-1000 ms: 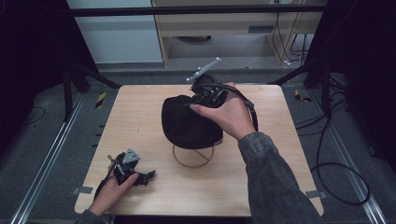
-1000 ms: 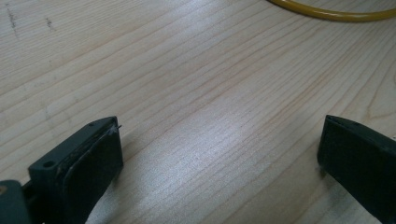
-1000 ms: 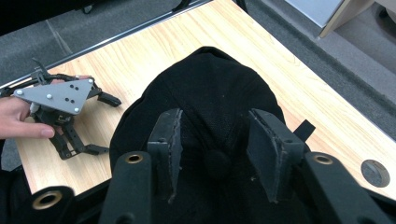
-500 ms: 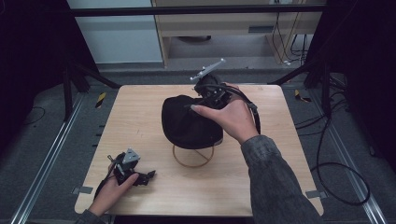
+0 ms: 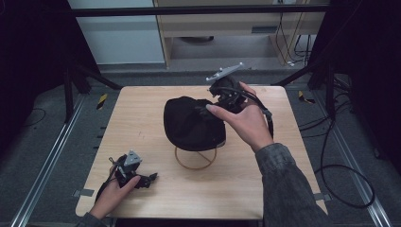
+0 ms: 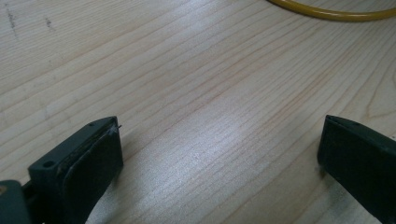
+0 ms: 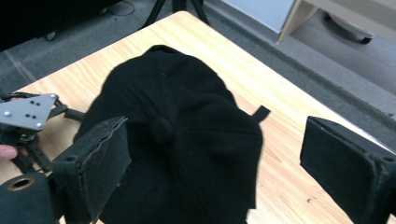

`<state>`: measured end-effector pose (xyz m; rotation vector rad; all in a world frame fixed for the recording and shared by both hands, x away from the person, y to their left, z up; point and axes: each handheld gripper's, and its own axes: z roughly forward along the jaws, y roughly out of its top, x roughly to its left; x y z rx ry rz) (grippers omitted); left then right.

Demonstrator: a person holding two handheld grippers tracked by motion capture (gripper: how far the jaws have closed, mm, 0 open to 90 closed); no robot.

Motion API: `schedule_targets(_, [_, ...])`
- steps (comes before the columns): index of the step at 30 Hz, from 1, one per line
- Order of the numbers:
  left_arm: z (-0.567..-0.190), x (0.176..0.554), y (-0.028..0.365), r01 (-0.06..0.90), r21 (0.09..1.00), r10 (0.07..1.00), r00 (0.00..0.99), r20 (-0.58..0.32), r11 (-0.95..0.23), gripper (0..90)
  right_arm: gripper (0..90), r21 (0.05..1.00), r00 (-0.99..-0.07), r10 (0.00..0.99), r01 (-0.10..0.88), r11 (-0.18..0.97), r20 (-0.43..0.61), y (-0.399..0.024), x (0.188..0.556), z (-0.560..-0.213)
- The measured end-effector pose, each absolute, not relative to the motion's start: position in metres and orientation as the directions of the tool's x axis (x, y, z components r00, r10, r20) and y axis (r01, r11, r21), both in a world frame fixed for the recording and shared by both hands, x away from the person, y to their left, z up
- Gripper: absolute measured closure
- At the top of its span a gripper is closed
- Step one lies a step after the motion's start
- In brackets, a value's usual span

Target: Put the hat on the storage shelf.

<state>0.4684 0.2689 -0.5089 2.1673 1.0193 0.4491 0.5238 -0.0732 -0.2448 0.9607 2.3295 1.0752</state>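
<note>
A black cap (image 5: 189, 124) rests on a yellow wire ring stand (image 5: 196, 168) at the middle of the wooden table (image 5: 142, 109). My right gripper (image 5: 218, 100) hovers at the cap's far right side, tilted down toward it. Its jaws have just been opening and stand wide apart. In the right gripper view the cap (image 7: 187, 154) lies below the right gripper (image 7: 215, 130), untouched by the pads. My left gripper (image 5: 149, 178) lies on the table at the front left, open. In the left gripper view bare wood shows between the left gripper (image 6: 219, 135) jaws, with the yellow ring (image 6: 327, 13) beyond.
Black frame posts and a steel rail (image 5: 42, 165) flank the table on the left. Cables (image 5: 340, 175) trail over the floor on the right. A pale cabinet (image 5: 118, 38) and a wooden shelf unit (image 5: 227, 23) stand behind the table.
The right gripper's jaws have opened off the cap and the hand has drifted slightly right. The cap stays on the ring stand. The left hand has not moved.
</note>
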Motion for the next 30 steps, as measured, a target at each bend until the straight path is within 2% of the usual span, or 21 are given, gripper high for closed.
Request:
schedule_targets(10, [-0.509, 0.468, 0.269, 0.536, 0.712, 0.775, 0.632, 0.018, -0.454, 0.0, 5.9, 0.803, -0.657, 0.751, 0.409, 0.434, -0.071, -0.106, 0.512, -0.244])
schedule_targets(30, [-0.509, 0.468, 0.269, 0.537, 0.710, 0.774, 0.633, 0.018, -0.456, 0.0, 11.6, 0.795, -0.596, 0.796, 0.429, 0.429, -0.108, -0.167, 0.476, -0.296])
